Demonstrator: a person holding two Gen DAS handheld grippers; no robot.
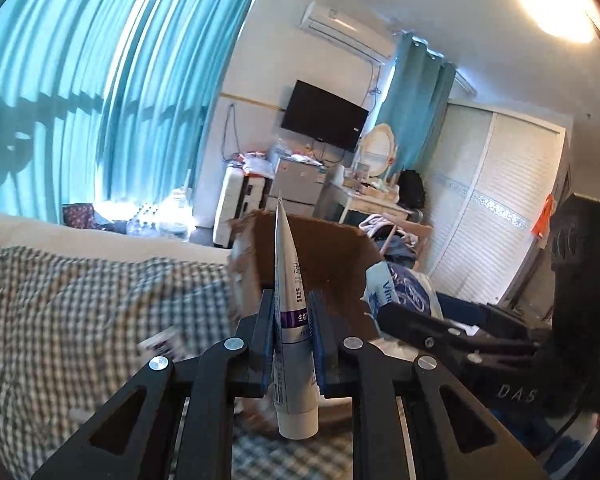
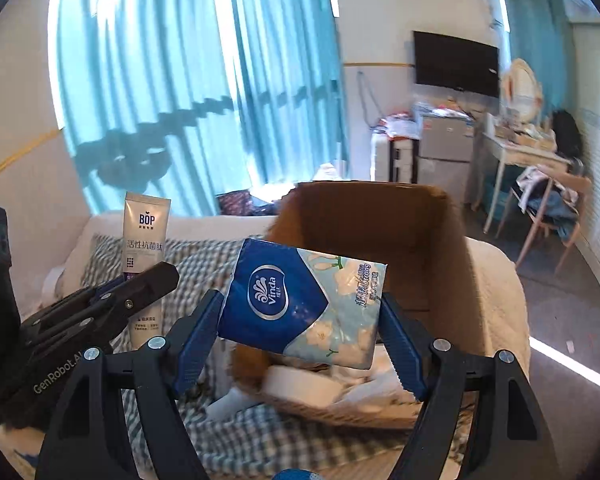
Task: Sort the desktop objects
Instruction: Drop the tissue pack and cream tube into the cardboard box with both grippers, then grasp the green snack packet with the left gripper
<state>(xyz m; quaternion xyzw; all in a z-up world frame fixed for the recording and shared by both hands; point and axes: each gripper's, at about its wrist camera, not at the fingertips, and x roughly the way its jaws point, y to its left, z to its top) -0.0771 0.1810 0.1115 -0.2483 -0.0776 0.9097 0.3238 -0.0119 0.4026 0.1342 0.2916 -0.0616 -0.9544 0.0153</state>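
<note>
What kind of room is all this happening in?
Most likely a lived-in bedroom: teal curtains over a big window, a wall-mounted TV, a dressing table with an oval mirror, and a checked bedsheet beneath the cardboard box.

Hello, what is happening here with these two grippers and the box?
A person is sorting items with two handheld grippers. The left gripper is shut on a white toothpaste tube, held upright with its cap down. The right gripper is shut on a blue Vinda tissue pack, held in front of an open cardboard box. The box sits on a bed with a checked cover and already holds some white items.
</note>
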